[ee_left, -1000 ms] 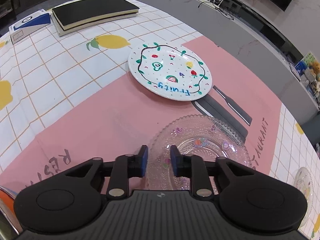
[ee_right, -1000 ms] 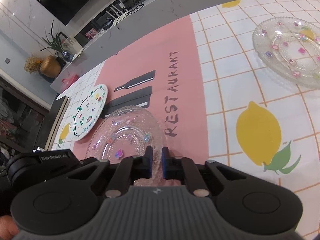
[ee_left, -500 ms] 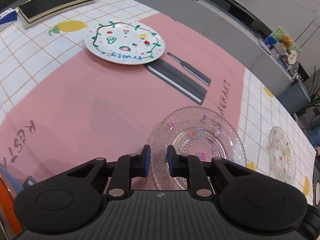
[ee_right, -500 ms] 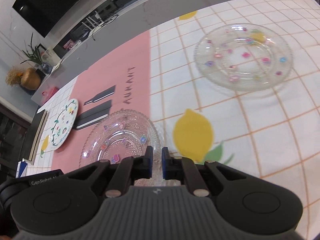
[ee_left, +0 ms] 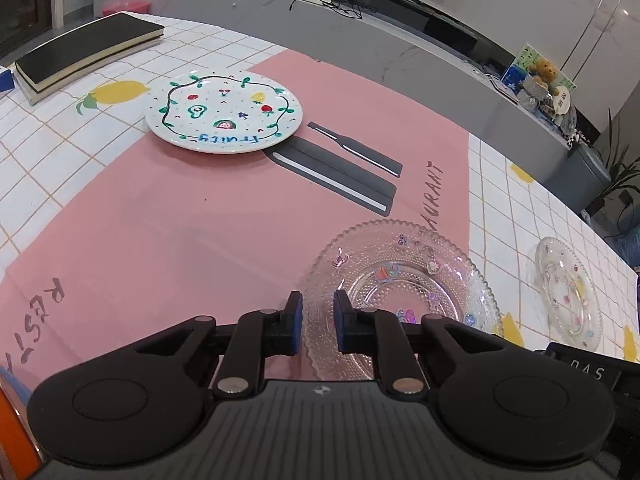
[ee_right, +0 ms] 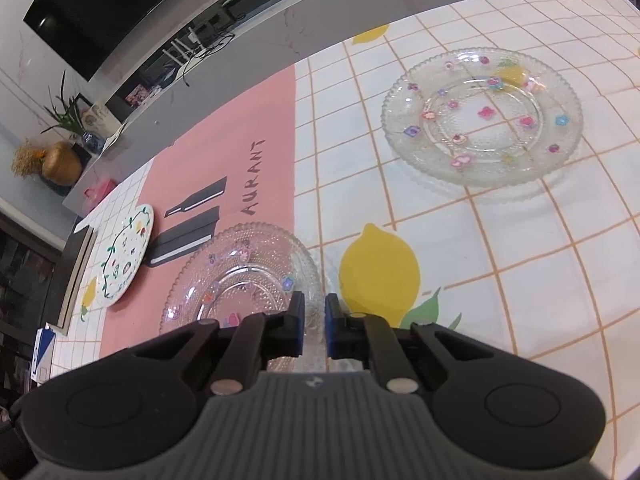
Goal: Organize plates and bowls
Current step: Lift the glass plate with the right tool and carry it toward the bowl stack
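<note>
— Where does the near glass plate lie against the two grippers?

— Between them, on the desk, straddling the edge of the pink mat. The left gripper has the plate's left rim in its gap; the right gripper has the opposite rim. So both hands flank one plate, neither nearer than the other.

— And the jaws?

— The left ones are closing, rim between them, with a sliver of gap still showing; I'd say not yet pinching. The right ones look clamped narrow on the rim, though clear glass makes the contact hard to confirm.

— Where would it go?

— Likely onto its twin, the second glass plate, well apart to the right on the lemon cloth. The painted fruit plate sits well apart on the far left, untouched.
</note>
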Demonstrator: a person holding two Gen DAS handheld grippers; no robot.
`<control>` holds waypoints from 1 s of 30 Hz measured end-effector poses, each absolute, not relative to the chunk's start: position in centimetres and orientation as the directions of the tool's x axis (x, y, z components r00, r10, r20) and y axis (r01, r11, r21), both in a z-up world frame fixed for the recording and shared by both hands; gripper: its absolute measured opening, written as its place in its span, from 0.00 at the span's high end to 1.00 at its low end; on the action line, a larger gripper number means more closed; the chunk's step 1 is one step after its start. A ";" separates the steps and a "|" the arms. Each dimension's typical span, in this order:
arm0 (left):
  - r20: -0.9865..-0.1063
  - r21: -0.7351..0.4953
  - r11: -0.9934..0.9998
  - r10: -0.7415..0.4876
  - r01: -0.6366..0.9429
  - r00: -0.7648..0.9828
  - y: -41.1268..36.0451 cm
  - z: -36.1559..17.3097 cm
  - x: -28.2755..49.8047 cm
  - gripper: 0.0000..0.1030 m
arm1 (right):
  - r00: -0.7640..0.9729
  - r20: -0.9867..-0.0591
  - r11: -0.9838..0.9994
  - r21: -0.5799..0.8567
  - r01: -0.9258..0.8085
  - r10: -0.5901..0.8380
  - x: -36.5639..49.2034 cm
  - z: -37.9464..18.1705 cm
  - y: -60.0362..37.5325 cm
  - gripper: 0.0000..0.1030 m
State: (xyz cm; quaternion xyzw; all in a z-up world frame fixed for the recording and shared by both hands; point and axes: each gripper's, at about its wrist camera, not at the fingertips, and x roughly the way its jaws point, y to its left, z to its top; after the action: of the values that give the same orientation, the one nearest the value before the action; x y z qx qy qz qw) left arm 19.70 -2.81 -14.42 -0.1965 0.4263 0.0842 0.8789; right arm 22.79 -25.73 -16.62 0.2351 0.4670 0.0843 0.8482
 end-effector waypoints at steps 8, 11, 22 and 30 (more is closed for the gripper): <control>-0.780 -0.277 0.915 -0.037 -0.292 0.625 -3.9 -13.3 18.3 0.86 | 0.554 -0.758 0.886 0.458 0.074 0.345 21.3 -14.7 -26.8 0.94; -0.781 -0.292 0.912 -0.054 -0.289 0.622 -4.2 -12.9 17.5 0.86 | 0.561 -0.753 0.881 0.466 0.084 0.344 20.2 -14.0 -27.5 0.95; -0.785 -0.280 0.926 -0.069 -0.252 0.616 -5.8 -10.9 12.9 0.87 | 0.576 -0.741 0.867 0.487 0.109 0.344 13.9 -12.3 -29.5 0.94; -0.792 -0.300 0.921 -0.096 -0.248 0.603 -6.4 -10.6 9.8 0.87 | 0.579 -0.743 0.871 0.479 0.110 0.336 10.0 -11.9 -30.3 0.94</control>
State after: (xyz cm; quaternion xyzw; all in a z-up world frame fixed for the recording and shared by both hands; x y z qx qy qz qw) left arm 9.80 -6.38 -10.56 -0.1937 0.4437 0.0433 0.8739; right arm 10.04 -30.34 -11.94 0.2456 0.4539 0.0659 0.8540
